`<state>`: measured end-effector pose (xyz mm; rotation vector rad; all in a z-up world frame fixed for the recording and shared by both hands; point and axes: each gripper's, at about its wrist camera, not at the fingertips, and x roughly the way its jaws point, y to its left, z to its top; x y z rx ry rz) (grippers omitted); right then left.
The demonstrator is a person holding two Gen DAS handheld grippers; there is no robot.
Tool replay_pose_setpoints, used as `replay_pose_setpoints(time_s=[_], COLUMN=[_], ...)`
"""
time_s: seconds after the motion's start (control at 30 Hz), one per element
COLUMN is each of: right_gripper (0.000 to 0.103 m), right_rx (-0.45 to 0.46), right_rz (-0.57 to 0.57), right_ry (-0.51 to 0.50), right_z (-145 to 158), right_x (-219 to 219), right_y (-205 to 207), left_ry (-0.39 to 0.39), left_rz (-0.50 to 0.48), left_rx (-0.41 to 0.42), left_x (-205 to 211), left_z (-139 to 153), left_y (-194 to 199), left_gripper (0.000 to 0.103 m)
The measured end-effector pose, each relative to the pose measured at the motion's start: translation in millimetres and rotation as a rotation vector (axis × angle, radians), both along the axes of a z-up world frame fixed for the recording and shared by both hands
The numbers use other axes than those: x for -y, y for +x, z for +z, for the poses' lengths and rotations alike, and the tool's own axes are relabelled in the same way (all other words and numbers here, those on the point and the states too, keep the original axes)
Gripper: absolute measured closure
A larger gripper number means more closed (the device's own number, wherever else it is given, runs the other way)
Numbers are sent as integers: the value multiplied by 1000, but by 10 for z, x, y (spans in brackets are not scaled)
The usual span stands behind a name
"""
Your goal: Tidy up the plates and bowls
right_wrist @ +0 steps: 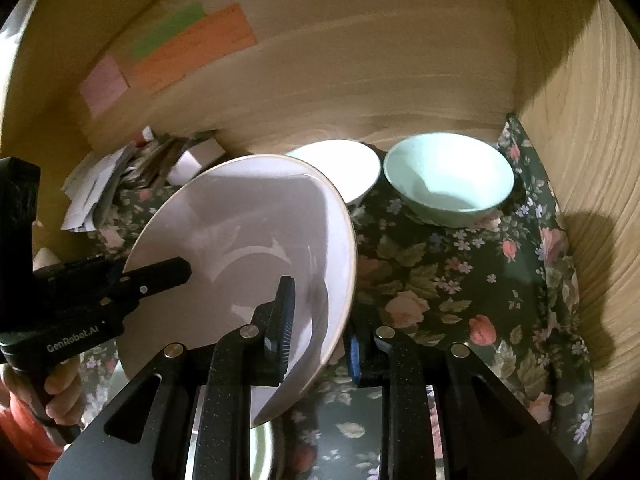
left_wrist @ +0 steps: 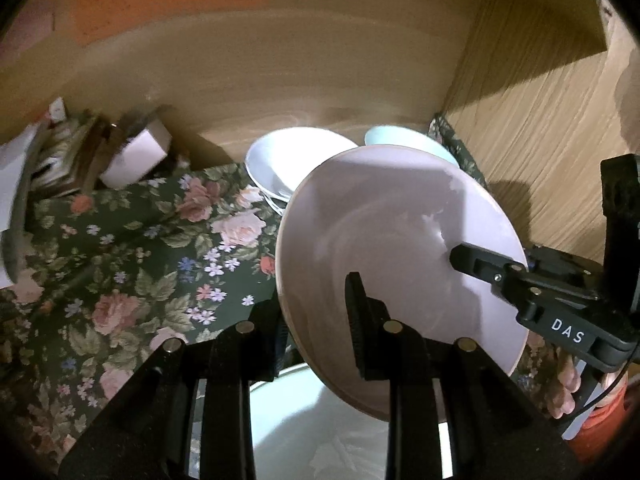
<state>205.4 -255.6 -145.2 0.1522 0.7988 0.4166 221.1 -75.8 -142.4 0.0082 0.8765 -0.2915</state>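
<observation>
A pale lilac plate (left_wrist: 392, 240) hangs tilted above the floral cloth, held by both grippers at opposite rims. My left gripper (left_wrist: 316, 304) is shut on its lower left rim, one finger inside the plate, the other behind it. My right gripper (right_wrist: 320, 316) is shut on the plate (right_wrist: 248, 220) at its right rim; in the left wrist view the right gripper (left_wrist: 460, 256) reaches in from the right. The left gripper (right_wrist: 180, 268) shows at the left of the right wrist view. A white bowl (right_wrist: 340, 164) and a mint bowl (right_wrist: 448, 176) stand at the back.
A floral cloth (right_wrist: 460, 280) covers the shelf between wooden walls (right_wrist: 580, 160) at the back and right. Papers and small boxes (left_wrist: 100, 156) are piled at the back left. Another pale dish (left_wrist: 320, 440) lies below the held plate. Coloured notes (right_wrist: 192, 44) are stuck on the back wall.
</observation>
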Motion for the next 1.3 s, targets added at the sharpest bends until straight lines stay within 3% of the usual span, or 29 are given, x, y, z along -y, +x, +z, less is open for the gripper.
replay_pose_setpoints(time_s=[0.7,1.3], right_gripper=[83,83], right_rx=[80,70], right_rz=[122,293], right_ry=[15,3], right_z=[246,198], right_x=[-630,-1354], right_y=[-474,-712], left_ry=[1,0], left_rz=[124,277], left_rx=[107,126], left_x=[-628,-1377], left_z=[302,251], left_y=[-796,-1427], left_gripper=[77,77])
